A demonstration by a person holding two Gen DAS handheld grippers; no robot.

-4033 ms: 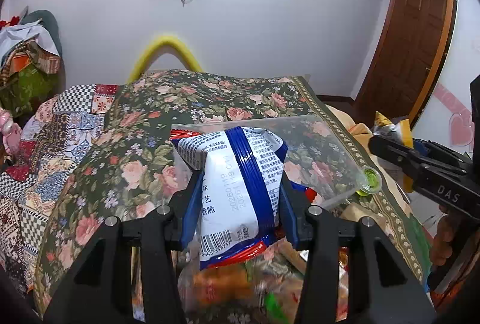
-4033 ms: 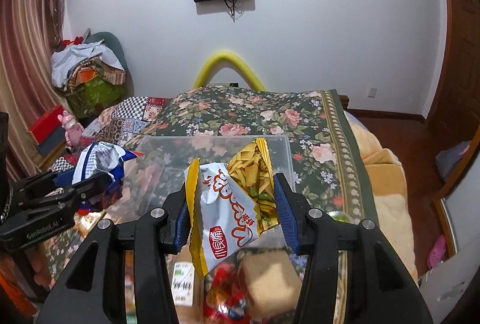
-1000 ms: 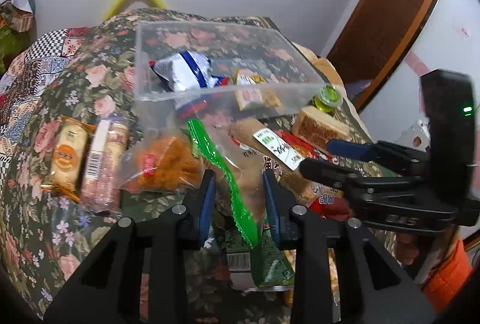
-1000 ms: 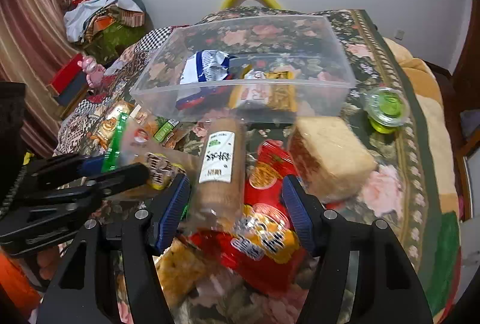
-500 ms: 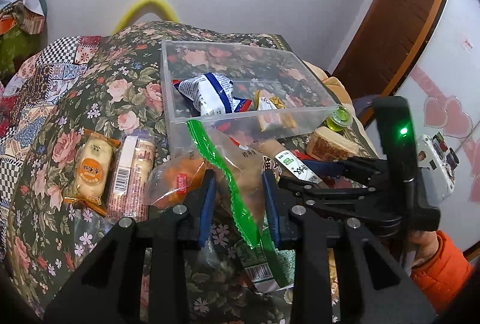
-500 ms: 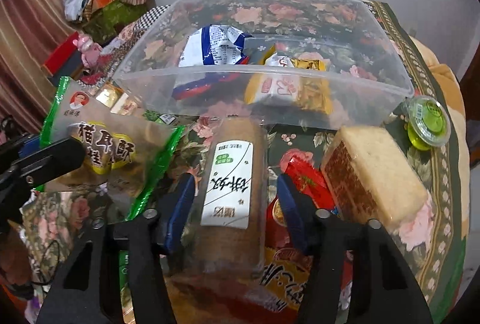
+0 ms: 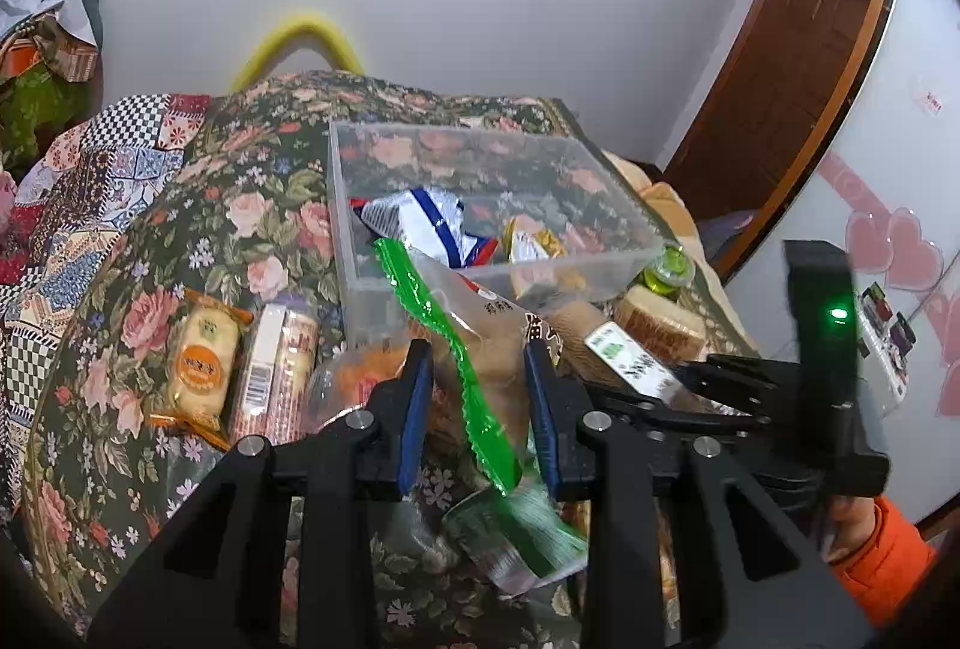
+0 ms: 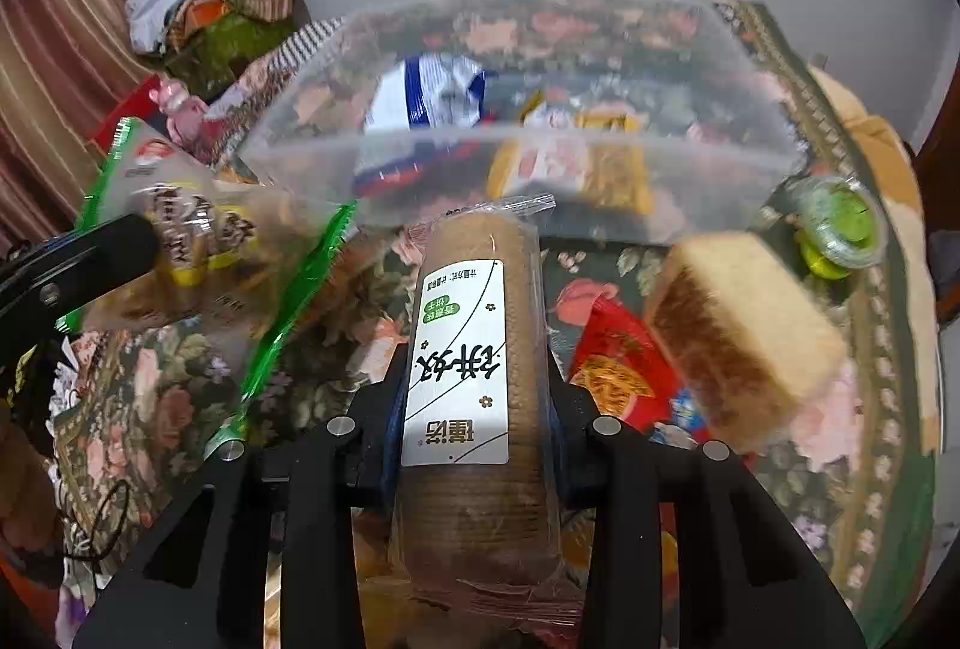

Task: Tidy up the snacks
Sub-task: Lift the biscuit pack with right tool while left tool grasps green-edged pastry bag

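Meanwhile, the right gripper (image 8: 477, 397) pinches a clear-wrapped brown biscuit roll (image 8: 474, 409), its long axis pointing toward the transparent plastic bin (image 8: 522, 156) on the floral bed cover (image 7: 180, 241). Beside it, the left gripper (image 7: 480, 397) clamps a crinkly green-edged snack bag (image 7: 474, 349), tilted diagonally.

The long brown roll of biscuits in clear wrap (image 8: 474, 409) is carrying a white label (image 8: 459, 367) that is showing large black Chinese characters, seen upside down, reading 饼奴, with a green badge of small characters too fine to read at its far end and two white characters, 懂诺, at its near end. To the left, the clear bag with green edges (image 8: 198, 253) is showing big dark Chinese characters, blurred here. In the left wrist view, the orange-edged packet (image 7: 201, 367) at near left is bearing an orange round with characters too small to read.
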